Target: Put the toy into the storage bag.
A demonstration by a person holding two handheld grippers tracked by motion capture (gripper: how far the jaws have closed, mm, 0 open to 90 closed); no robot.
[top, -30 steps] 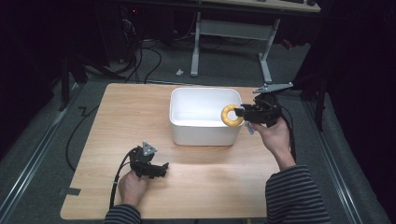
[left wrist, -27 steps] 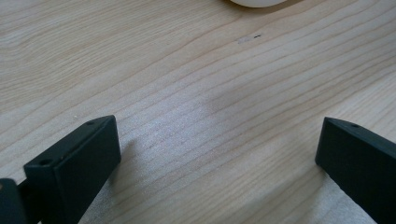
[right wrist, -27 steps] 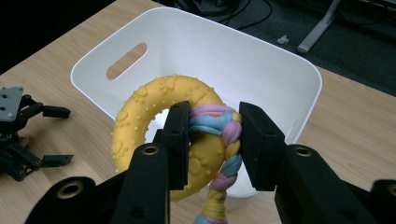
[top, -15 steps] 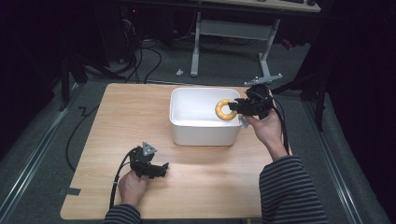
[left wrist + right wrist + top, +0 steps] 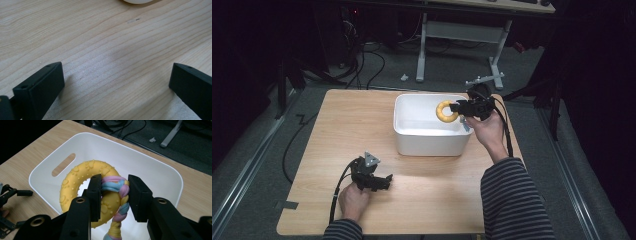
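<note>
A yellow knobbly ring toy (image 5: 444,111) with a pastel braided rope (image 5: 122,207) tied through it hangs over the white bin (image 5: 432,142). My right gripper (image 5: 455,107) is shut on it at the bin's right rim. In the right gripper view the two jaws (image 5: 114,182) pinch the rope where it loops through the ring (image 5: 72,185), above the bin's inside (image 5: 155,162). My left gripper (image 5: 387,181) rests low on the table near the front, open. Only bare wood lies between its jaws (image 5: 116,82).
The wooden table (image 5: 342,125) has free surface left of and in front of the bin. The bin has a handle slot (image 5: 63,164) in its far wall. Cables and a desk frame (image 5: 462,45) stand on the dark floor beyond the table.
My right hand has carried the ring toy leftward and away from the person, from the bin's right edge to over its inside. The left gripper has stayed put.
</note>
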